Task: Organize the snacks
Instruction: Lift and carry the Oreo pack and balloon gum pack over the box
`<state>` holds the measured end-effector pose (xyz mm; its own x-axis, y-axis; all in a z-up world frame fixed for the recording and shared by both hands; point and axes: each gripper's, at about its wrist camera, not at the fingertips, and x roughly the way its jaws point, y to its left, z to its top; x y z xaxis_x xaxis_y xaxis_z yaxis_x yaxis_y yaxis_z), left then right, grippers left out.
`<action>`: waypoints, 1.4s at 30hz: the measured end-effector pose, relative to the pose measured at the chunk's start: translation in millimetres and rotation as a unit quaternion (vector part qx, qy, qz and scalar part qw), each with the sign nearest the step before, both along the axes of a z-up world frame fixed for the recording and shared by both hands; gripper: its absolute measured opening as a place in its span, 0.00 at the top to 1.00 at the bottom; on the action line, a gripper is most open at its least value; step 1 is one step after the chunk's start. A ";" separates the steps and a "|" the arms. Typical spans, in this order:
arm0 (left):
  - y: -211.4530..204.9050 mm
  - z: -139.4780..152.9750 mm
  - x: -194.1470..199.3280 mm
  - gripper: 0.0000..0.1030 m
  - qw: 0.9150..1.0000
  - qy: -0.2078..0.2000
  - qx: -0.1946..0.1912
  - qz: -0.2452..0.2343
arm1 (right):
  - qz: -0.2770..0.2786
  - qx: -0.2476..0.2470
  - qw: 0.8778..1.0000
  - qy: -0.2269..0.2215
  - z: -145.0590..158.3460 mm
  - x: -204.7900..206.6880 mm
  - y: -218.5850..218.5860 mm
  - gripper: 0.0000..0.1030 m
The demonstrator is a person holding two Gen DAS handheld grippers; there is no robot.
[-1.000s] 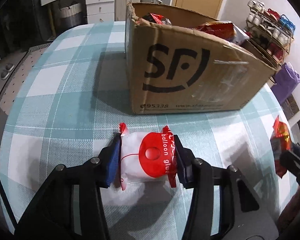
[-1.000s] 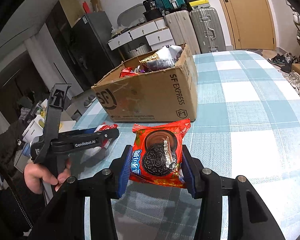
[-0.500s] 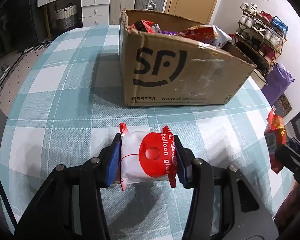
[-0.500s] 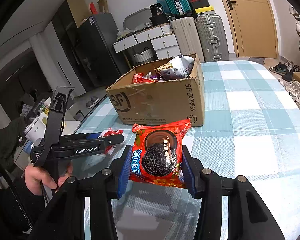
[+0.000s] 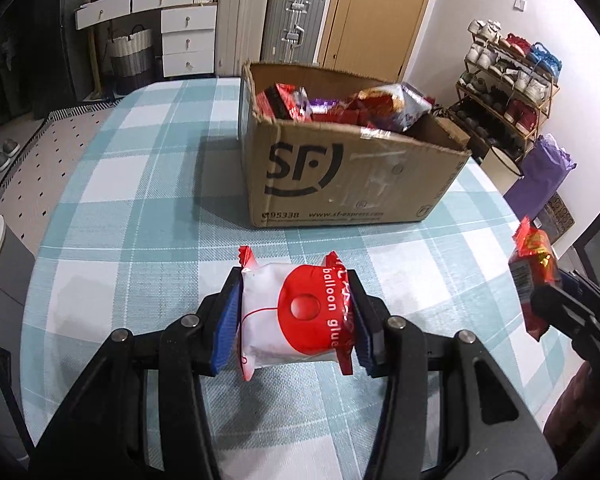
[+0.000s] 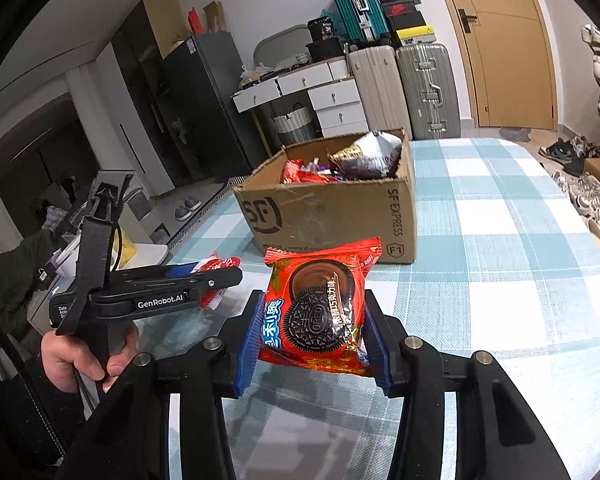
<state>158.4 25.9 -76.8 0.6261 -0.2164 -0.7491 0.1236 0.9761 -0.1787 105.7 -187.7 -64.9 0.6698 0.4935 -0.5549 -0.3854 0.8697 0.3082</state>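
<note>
My left gripper (image 5: 294,312) is shut on a white and red balloon glue packet (image 5: 296,314), held above the checked tablecloth. My right gripper (image 6: 314,322) is shut on a red Oreo packet (image 6: 318,308), also held above the table. An open SF cardboard box (image 5: 340,176) with several snack packets inside stands ahead of both grippers; it also shows in the right wrist view (image 6: 332,212). The right gripper with the Oreo packet (image 5: 534,276) appears at the right edge of the left wrist view. The left gripper (image 6: 204,276) appears at the left of the right wrist view.
The round table (image 5: 140,184) has a teal and white checked cloth. Beyond it stand white drawers (image 5: 186,44), suitcases (image 5: 296,24), a wooden door (image 5: 376,12) and a shoe rack (image 5: 508,80). A purple bag (image 5: 540,172) sits by the table's right edge.
Both grippers have risen and pulled back from the box while holding their packets. More of the box's inside shows now.
</note>
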 end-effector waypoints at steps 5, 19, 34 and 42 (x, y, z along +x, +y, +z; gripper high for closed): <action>1.5 20.7 -15.6 0.56 1.000 -0.016 0.002 -0.006 | 0.001 -0.001 1.000 -0.016 15.7 -10.6 2.6 0.55; 8.0 81.8 -49.5 0.56 0.998 -0.058 -0.012 -0.029 | 0.004 -0.031 0.997 -0.069 68.8 -40.8 18.3 0.55; -0.8 145.9 -35.3 0.56 0.995 -0.079 -0.032 -0.045 | 0.005 -0.021 0.994 -0.104 133.1 -28.5 17.6 0.55; -12.3 165.2 -2.4 0.56 0.995 -0.082 -0.015 -0.054 | 0.017 -0.065 0.991 -0.115 147.2 1.3 27.4 0.55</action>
